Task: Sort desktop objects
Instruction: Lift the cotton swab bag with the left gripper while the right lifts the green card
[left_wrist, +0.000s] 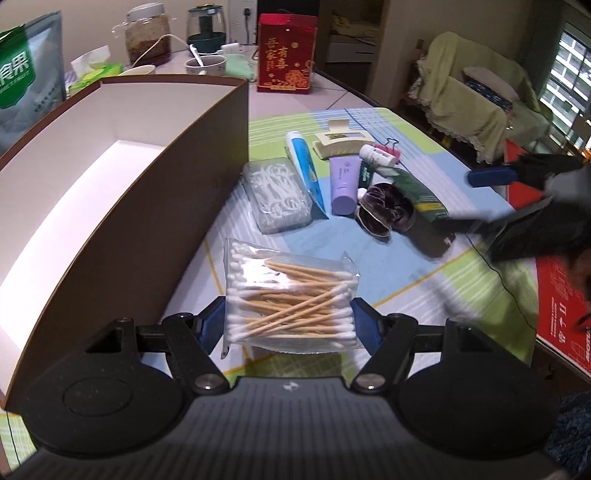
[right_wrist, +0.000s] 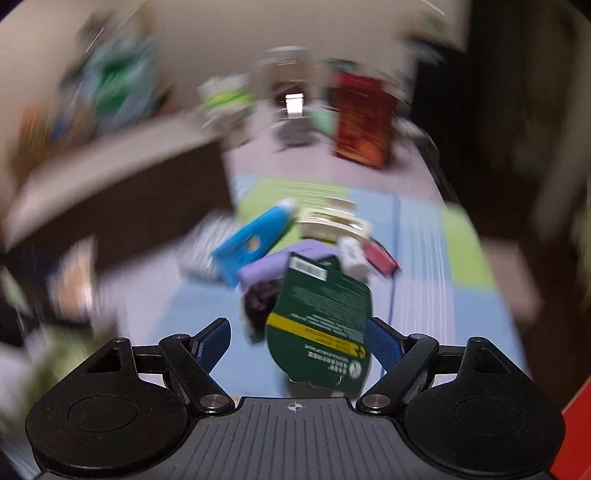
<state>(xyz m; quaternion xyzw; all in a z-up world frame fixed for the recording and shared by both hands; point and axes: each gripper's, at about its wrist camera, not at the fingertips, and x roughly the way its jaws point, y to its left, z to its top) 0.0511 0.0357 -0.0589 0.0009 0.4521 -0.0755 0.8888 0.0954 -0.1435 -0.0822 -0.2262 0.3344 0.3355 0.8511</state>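
Observation:
A clear bag of cotton swabs (left_wrist: 291, 295) sits between the blue fingers of my left gripper (left_wrist: 288, 325), which press on both its sides. Left of it stands a large brown box (left_wrist: 129, 192) with a white inside. On the checked cloth lie a floss-pick case (left_wrist: 277, 194), a blue tube (left_wrist: 306, 173), a purple tube (left_wrist: 345, 184), a cream hair claw (left_wrist: 341, 142) and a dark velvet scrunchie (left_wrist: 388, 210). My right gripper (right_wrist: 299, 339) is open. A green packet (right_wrist: 321, 317) lies against its right finger, clear of the left one.
A red gift box (left_wrist: 286, 55), glass jars and a green-and-grey pouch (left_wrist: 26, 74) stand behind the brown box. A red carton (left_wrist: 554, 295) lies past the table's right edge. The right wrist view is heavily blurred by motion.

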